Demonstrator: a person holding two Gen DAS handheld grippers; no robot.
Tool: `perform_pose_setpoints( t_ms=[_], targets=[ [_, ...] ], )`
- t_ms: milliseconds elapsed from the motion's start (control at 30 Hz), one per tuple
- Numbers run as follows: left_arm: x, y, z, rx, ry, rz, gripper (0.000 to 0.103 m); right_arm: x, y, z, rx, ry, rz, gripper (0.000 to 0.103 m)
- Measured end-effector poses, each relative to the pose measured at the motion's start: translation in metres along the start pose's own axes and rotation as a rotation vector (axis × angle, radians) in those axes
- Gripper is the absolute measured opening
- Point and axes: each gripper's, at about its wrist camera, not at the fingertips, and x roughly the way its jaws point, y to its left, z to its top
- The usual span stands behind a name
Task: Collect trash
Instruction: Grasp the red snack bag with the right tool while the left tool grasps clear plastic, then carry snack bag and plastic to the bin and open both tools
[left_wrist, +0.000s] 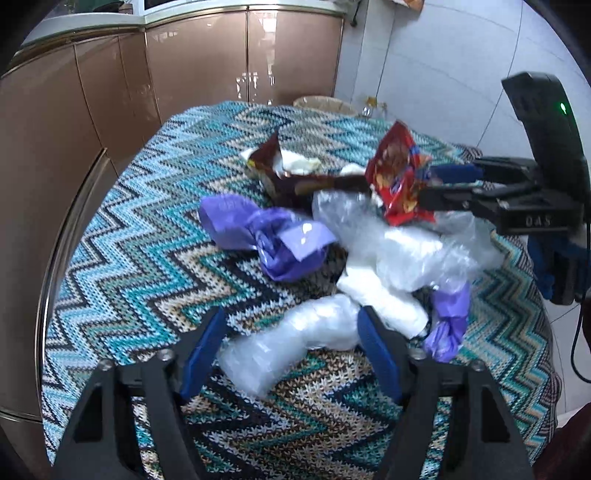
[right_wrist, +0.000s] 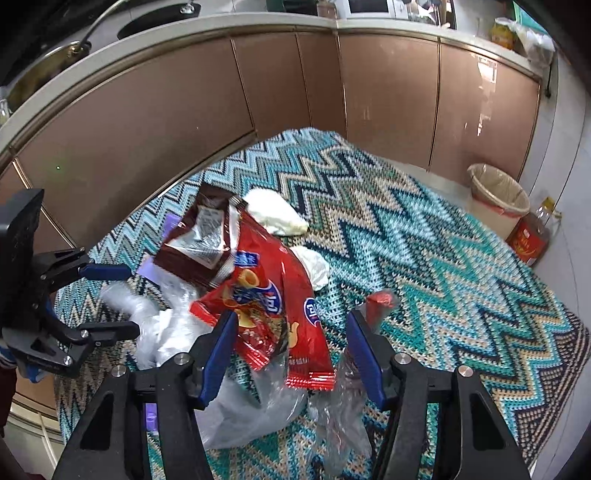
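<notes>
Zigzag cloth (right_wrist: 424, 236), brown cabinets (right_wrist: 388, 92), perhaps an oil bottle (right_wrist: 532, 232).

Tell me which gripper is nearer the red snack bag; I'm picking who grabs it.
Right. The right gripper has its open jaws on either side of the red snack bag. The left gripper sits across the pile, open around a clear plastic bag.

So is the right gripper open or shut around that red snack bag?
Open. The right gripper has its jaws spread wide, with the red snack bag lying loose between them.
</notes>
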Motion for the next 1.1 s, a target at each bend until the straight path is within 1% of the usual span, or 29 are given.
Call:
perform_pose_setpoints(
  t_ms=[33, 67, 100, 133, 167, 200, 233, 333, 467, 567, 767, 900, 1000, 1100],
  targets=[
    [0.002, 0.0, -0.001, -0.003, 0.005, -0.005, 0.059, 0.004, -0.001, 0.0, 0.003, 0.009, 0.004, 0.052],
    [0.004, 0.0, -0.002, -0.007, 0.008, -0.012, 0.057, 0.006, 0.0, 0.0, 0.003, 0.015, 0.006, 0.047],
    [0.004, -0.001, -0.003, -0.01, 0.007, -0.021, 0.05, 0.009, 0.0, -0.001, -0.002, 0.023, 0.008, 0.044],
    [0.003, -0.002, -0.004, -0.008, 0.005, -0.031, 0.044, 0.009, 0.001, -0.001, -0.004, 0.026, 0.01, 0.037],
    [0.003, -0.004, -0.004, -0.006, 0.004, -0.036, 0.041, 0.009, 0.001, -0.002, -0.007, 0.026, 0.014, 0.029],
    [0.002, -0.006, -0.005, -0.001, 0.005, -0.037, 0.038, 0.008, 0.002, -0.002, -0.009, 0.024, 0.015, 0.025],
    [0.001, -0.01, -0.006, 0.008, 0.005, -0.035, 0.035, 0.006, 0.003, -0.003, -0.013, 0.017, 0.017, 0.019],
    [-0.004, -0.017, -0.011, 0.02, -0.007, -0.014, 0.03, -0.006, 0.007, -0.002, -0.023, -0.015, 0.016, 0.017],
    [-0.017, -0.022, -0.016, 0.015, -0.039, 0.011, 0.027, -0.03, 0.012, 0.0, -0.029, -0.075, 0.02, 0.016],
    [-0.037, -0.027, -0.018, 0.001, -0.081, 0.032, 0.027, -0.052, 0.015, 0.002, -0.024, -0.127, 0.033, 0.015],
    [-0.081, -0.028, -0.014, -0.048, -0.175, 0.07, 0.026, -0.112, 0.016, -0.002, 0.0, -0.253, 0.066, 0.015],
    [-0.108, -0.041, -0.003, -0.061, -0.233, 0.066, 0.026, -0.15, 0.012, -0.011, 0.004, -0.317, 0.062, 0.015],
    [-0.123, -0.066, 0.008, -0.038, -0.272, 0.048, 0.026, -0.18, 0.003, -0.026, 0.014, -0.362, 0.039, 0.015],
    [-0.131, -0.1, 0.024, 0.001, -0.296, 0.0, 0.026, -0.209, -0.017, -0.048, 0.041, -0.395, -0.004, 0.016]
  ],
)
